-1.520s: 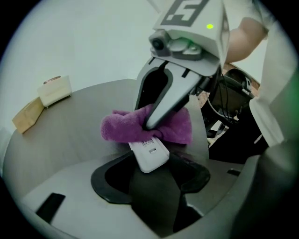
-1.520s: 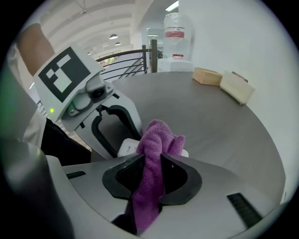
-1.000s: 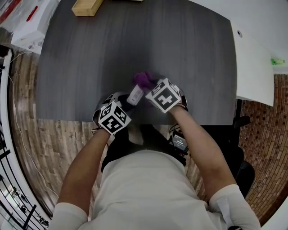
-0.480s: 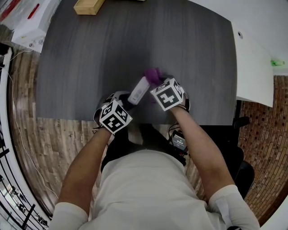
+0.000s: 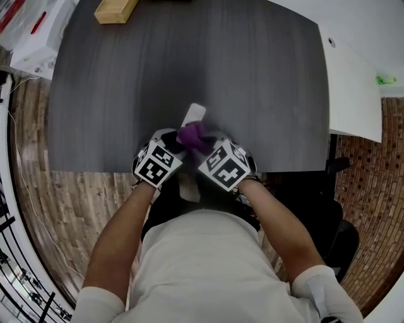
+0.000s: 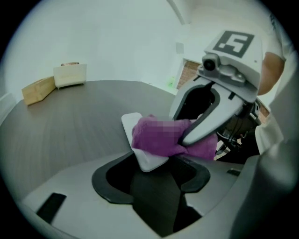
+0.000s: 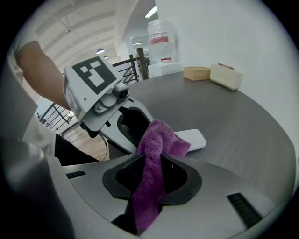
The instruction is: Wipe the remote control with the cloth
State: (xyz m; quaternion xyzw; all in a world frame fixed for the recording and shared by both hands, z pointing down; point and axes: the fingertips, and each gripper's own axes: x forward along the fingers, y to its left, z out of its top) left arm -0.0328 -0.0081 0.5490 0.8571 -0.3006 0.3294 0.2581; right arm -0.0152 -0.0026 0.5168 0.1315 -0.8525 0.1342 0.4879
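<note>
My left gripper [image 5: 175,144] is shut on the near end of a white remote control [image 5: 193,115], which sticks out over the dark table. In the left gripper view the remote [image 6: 138,151] leaves the jaws slanting upward. A purple cloth [image 5: 192,135] lies bunched over the remote's near half. My right gripper [image 5: 206,147] is shut on the cloth [image 7: 150,164] and presses it onto the remote [image 7: 193,138]. The two grippers stand close together at the table's near edge. The part of the remote under the cloth is hidden.
The dark grey table [image 5: 189,57] stretches away from me. A wooden block [image 5: 115,9] lies at its far left, with a cream box [image 6: 70,74] beside it. A white table [image 5: 356,94] adjoins on the right. White packages [image 5: 38,38] lie at the left.
The right gripper and the cloth slid out to the remote's far tip, then back toward me to its near half. The left gripper stayed in place, and the remote's far end now shows bare.
</note>
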